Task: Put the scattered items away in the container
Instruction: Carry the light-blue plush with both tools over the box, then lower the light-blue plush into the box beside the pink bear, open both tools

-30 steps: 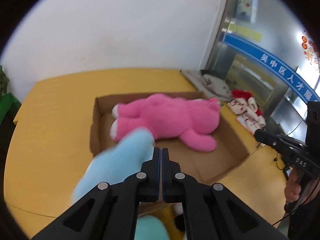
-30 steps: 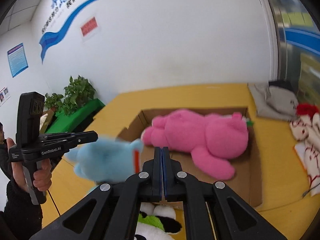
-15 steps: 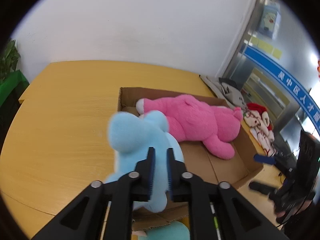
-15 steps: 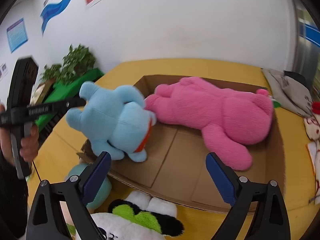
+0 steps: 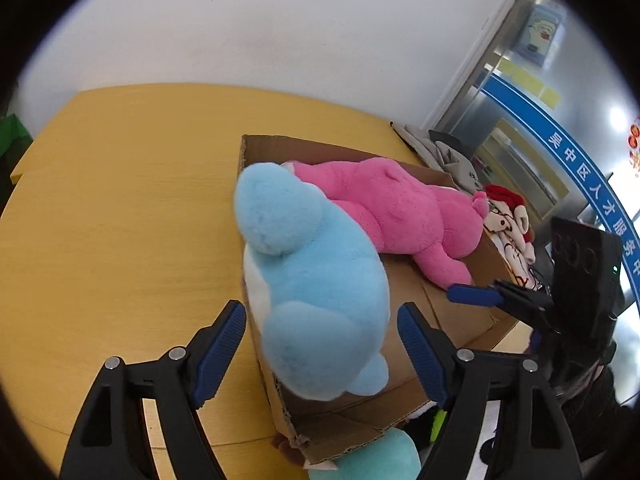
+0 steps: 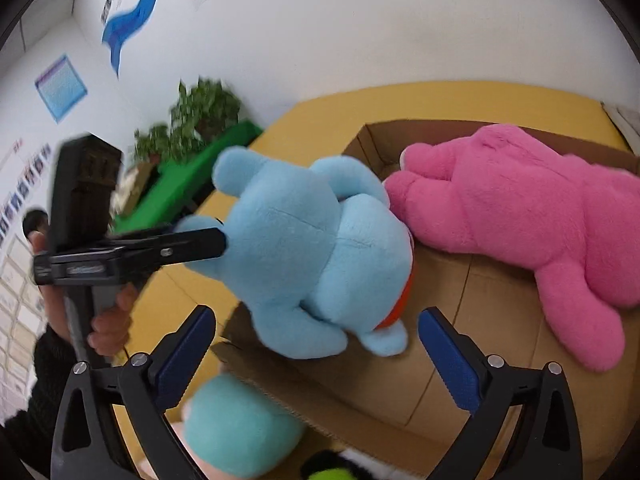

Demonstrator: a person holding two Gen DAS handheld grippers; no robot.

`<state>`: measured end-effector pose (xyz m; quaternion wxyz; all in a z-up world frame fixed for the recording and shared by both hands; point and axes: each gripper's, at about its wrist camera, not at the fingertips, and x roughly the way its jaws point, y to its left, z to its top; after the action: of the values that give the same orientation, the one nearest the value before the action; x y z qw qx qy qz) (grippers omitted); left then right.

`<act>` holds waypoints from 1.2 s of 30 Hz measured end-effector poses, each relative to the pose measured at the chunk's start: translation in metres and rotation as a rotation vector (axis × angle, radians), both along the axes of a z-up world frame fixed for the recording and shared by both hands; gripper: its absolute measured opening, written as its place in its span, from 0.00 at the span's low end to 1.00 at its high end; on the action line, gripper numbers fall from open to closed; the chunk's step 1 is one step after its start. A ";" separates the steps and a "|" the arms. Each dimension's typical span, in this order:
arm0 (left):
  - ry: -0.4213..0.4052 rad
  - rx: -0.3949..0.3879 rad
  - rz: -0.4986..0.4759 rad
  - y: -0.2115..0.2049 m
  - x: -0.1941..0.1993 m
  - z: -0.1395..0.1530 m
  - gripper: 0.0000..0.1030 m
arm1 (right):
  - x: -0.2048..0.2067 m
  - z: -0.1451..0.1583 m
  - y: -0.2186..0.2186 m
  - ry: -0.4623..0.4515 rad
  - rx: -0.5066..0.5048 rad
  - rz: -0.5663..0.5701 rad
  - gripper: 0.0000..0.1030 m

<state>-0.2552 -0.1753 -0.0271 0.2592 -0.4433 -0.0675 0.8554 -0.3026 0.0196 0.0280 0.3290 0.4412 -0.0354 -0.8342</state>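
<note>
The blue plush toy point(image 5: 316, 280) is seen at the near left corner of the cardboard box point(image 5: 460, 320), its body draped over the box's near left wall and partly inside. Both grippers are released. The left gripper point(image 5: 322, 344) has just been opening, with the toy between its spread jaws but not pressed by the pads. The right gripper point(image 6: 316, 352) stands wide, the toy's lower end near the gap and untouched by its pads.

A pink plush toy point(image 6: 520, 216) is already lying along the far side of the box. On the yellow table point(image 5: 120, 220), just outside the near wall, a teal plush toy point(image 6: 236, 428) and a green, black and white one point(image 6: 332, 464) are left to be gathered.

The toys are judged light, soft and easily squashed, with no risk of breakage. A firm pinch on a thick part, such as a limb or the body, is likely to hold best, since loose fur may slip. The blue toy may still need a nudge inward.
</note>
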 end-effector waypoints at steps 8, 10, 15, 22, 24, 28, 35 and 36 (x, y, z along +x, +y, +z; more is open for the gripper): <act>-0.017 -0.036 -0.002 0.024 0.016 0.004 0.31 | 0.019 -0.008 0.008 -0.067 -0.094 0.024 1.00; -0.041 -0.025 0.036 0.031 0.027 0.006 0.30 | 0.027 -0.008 0.014 -0.087 -0.115 0.021 1.00; -0.105 0.071 0.163 0.051 0.064 0.000 0.25 | 0.057 -0.008 0.049 -0.104 -0.166 -0.018 1.00; -0.130 0.141 0.179 0.090 0.061 0.013 0.16 | 0.093 -0.007 0.071 -0.017 -0.004 -0.104 1.00; -0.148 0.166 0.171 0.097 0.061 0.014 0.15 | 0.098 0.001 0.072 0.053 0.039 -0.129 1.00; -0.150 0.166 0.162 0.111 0.067 0.018 0.14 | 0.085 0.008 0.063 0.159 0.125 -0.166 1.00; -0.158 0.162 0.224 0.108 0.071 0.020 0.14 | 0.067 0.001 0.050 0.202 0.074 -0.126 0.77; -0.164 0.168 0.232 0.106 0.071 0.019 0.14 | 0.069 0.001 0.048 0.213 0.056 -0.095 0.62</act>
<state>-0.1841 -0.0692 -0.0081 0.1884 -0.4776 -0.2105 0.8319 -0.2337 0.0675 0.0294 0.2784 0.3568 0.0023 -0.8917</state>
